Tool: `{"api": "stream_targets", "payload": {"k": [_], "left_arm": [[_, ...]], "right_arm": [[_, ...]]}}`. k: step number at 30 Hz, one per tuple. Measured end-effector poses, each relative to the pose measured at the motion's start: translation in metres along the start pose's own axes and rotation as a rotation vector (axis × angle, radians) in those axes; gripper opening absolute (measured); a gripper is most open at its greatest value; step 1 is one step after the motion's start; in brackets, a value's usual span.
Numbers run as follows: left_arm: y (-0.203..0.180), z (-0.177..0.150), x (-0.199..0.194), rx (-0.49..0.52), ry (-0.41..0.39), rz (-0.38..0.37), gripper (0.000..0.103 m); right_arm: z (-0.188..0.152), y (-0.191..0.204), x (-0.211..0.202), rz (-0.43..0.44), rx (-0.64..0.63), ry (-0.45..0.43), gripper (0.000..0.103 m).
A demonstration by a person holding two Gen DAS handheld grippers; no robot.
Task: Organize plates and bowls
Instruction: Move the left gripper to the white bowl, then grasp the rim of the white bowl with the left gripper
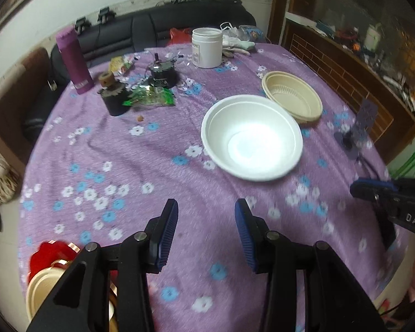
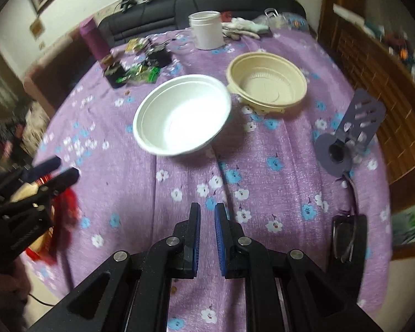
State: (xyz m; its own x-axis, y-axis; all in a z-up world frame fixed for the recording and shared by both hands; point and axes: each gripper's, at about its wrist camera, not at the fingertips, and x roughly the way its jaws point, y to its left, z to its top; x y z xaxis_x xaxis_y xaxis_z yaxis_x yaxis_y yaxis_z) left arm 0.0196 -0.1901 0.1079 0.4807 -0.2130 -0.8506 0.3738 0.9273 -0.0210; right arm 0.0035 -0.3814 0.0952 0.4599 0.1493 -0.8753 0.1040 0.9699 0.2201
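A white foam bowl (image 1: 251, 138) (image 2: 182, 114) sits on the purple flowered tablecloth, with a beige plastic bowl (image 1: 293, 95) (image 2: 267, 80) just behind it to the right. Red and cream dishes (image 1: 49, 262) (image 2: 66, 207) lie at the table's near left edge, partly hidden by the left tool. My left gripper (image 1: 206, 207) (image 2: 61, 168) hovers over bare cloth in front of the white bowl, open with nothing between its fingers. My right gripper (image 2: 207, 210) (image 1: 370, 191) is shut and empty, also short of the white bowl.
Standing at the back are a white jar (image 1: 207, 47), a purple bottle (image 1: 73, 61), dark tins and green snack packets (image 1: 152, 98). A purple phone stand (image 2: 348, 135) and folded glasses (image 2: 348, 238) are on the right. A black sofa runs behind the table.
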Motion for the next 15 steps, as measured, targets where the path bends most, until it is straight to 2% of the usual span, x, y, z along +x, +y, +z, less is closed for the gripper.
{"api": "stream_targets", "payload": {"k": [7,10,12,15], "left_arm": [[0.007,0.033,0.047,-0.084,0.068,-0.100,0.041],[0.007,0.041,0.061,-0.097,0.080,-0.114,0.045],[0.009,0.045,0.066,-0.105,0.083,-0.108,0.054],[0.011,0.050,0.076,-0.116,0.093,-0.119,0.055]], "right_arm": [[0.038,-0.029,0.014,0.101,0.069,-0.001,0.011],[0.052,-0.032,0.028,0.136,0.074,0.000,0.013],[0.059,-0.034,0.038,0.161,0.082,0.003,0.019],[0.070,-0.040,0.053,0.171,0.098,0.011,0.026]]}}
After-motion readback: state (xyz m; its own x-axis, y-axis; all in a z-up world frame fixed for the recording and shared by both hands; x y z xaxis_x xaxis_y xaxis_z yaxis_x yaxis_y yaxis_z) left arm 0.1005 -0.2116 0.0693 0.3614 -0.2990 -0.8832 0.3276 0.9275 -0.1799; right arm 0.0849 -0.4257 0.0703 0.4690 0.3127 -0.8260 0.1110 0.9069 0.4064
